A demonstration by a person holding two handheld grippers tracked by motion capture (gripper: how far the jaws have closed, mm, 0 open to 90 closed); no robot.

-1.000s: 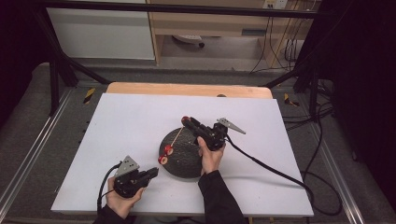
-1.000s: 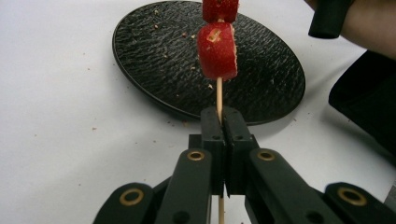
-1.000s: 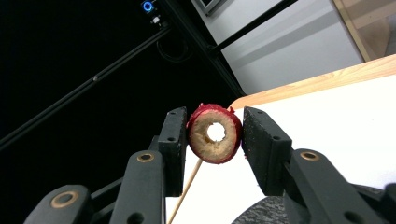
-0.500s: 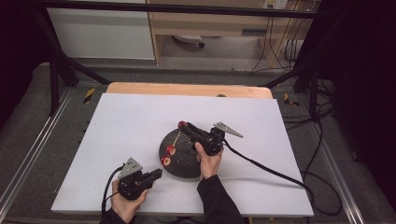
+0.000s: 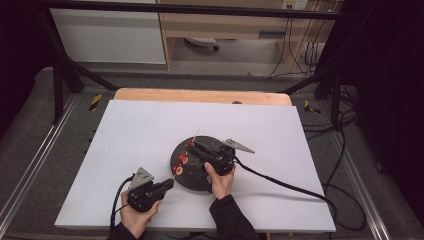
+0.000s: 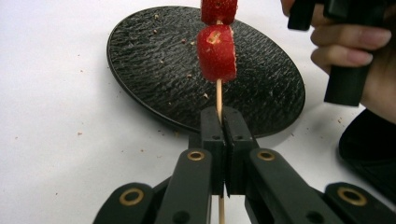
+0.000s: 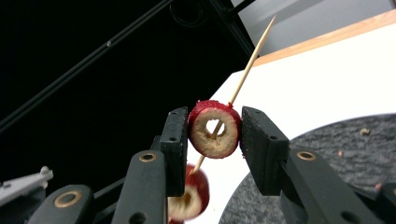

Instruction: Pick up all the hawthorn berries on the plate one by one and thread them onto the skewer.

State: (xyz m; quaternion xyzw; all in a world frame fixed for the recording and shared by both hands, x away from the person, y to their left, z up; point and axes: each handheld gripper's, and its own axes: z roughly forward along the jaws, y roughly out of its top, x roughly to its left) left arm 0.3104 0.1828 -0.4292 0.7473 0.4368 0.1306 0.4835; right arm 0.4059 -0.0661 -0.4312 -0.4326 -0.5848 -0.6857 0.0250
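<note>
My left gripper (image 6: pixel 224 126) is shut on the lower end of a thin wooden skewer (image 6: pixel 218 95), which rises steeply over a black round plate (image 6: pixel 154 60). Two red fruit pieces (image 6: pixel 216 46) sit on the stick above the jaws. My right gripper (image 7: pixel 215 135) is shut on a red ring-shaped slice (image 7: pixel 215 132), and the skewer (image 7: pixel 250 56) passes through its hole. Below it, another slice (image 7: pixel 194 193) is threaded on. In the high view the left gripper (image 5: pixel 170 184) is at the plate's near left edge and the right gripper (image 5: pixel 192 146) is over the plate (image 5: pixel 197 175).
The plate lies near the front middle of a white table top (image 5: pixel 150 130), with a wooden strip (image 5: pixel 200 96) along the far edge. Small crumbs dot the plate and table. The right gripper's cable (image 5: pixel 280 180) trails right across the table. Dark frame bars surround it.
The right gripper has moved a little toward the near side and down along the skewer with the ring slice between its jaws. The left gripper and skewer have stayed put.
</note>
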